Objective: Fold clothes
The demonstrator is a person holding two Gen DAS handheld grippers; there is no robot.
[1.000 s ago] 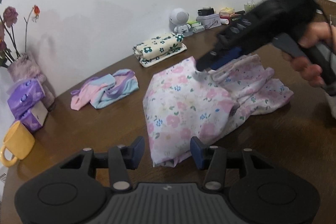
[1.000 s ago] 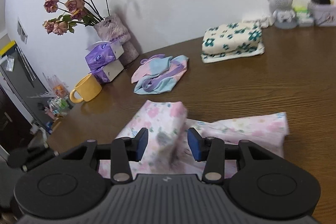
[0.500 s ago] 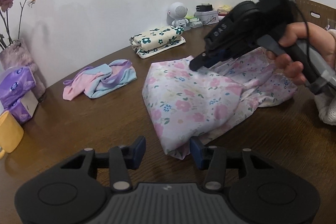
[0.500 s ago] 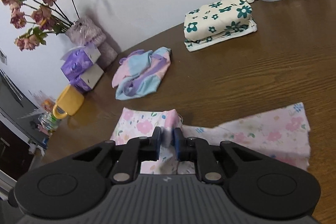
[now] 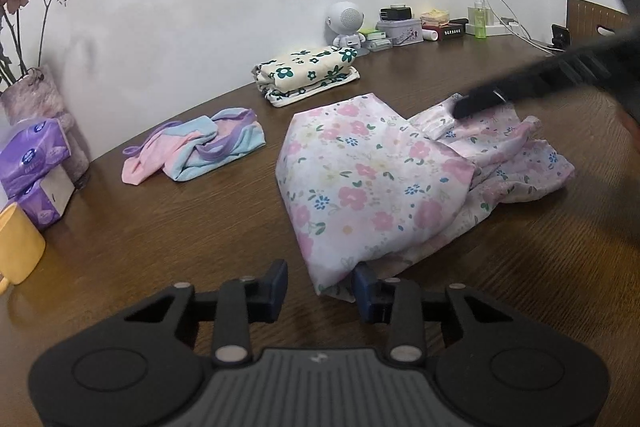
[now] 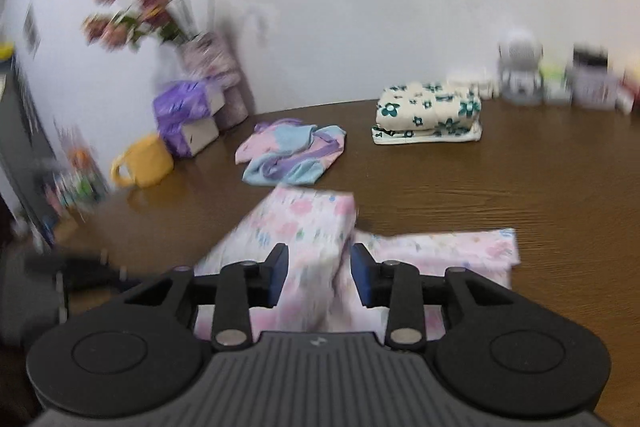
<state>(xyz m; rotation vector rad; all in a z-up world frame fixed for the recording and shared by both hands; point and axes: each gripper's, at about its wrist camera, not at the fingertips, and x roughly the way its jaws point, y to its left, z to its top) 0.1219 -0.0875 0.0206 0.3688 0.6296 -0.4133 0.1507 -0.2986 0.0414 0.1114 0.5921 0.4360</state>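
A pink floral garment [image 5: 384, 187] lies partly folded on the brown table [image 5: 180, 227]. My left gripper [image 5: 320, 285] is open, its right finger touching the garment's near corner. My right gripper [image 6: 320, 275] is open just above the garment [image 6: 304, 227], with a raised fold of cloth between its fingers. In the left wrist view the right gripper [image 5: 476, 103] is a blurred dark shape over the garment's far right part.
A crumpled pink, blue and purple garment [image 5: 196, 151] lies left of the floral one. A folded cream garment with green flowers [image 5: 308, 75] sits behind. A yellow mug [image 5: 16, 247], purple tissue packs [image 5: 36, 167], a flower vase [image 5: 36, 103] and small items by the wall [image 5: 400, 27] ring the table.
My right gripper was shut on a fold of the floral garment half a second ago and has opened and pulled back. The right wrist view is now motion-blurred. The left gripper stays open at the garment's near corner.
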